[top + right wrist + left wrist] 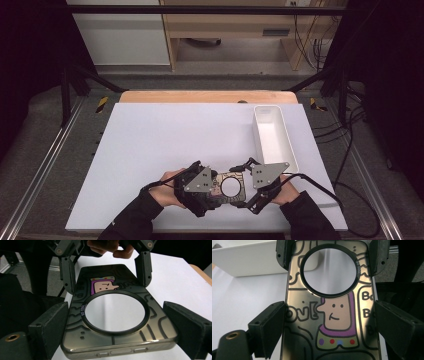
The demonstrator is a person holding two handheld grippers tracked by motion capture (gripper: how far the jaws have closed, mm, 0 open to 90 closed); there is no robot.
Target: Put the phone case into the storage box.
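In the high view we find the phone case (229, 187) partly covered by the grey plates of the left tongs (212, 186) and right tongs (245, 185), so its ends are hidden. In the left gripper view its bottom is cut off by the frame edge. We cannot read its small ring lettering there.

Glossy printed plastic phone case (120, 315) with mirror-smooth round disc (115, 312), matt black gripper pads (53, 325), matt white plastic bin (272, 137), matt white tabletop (165, 145).
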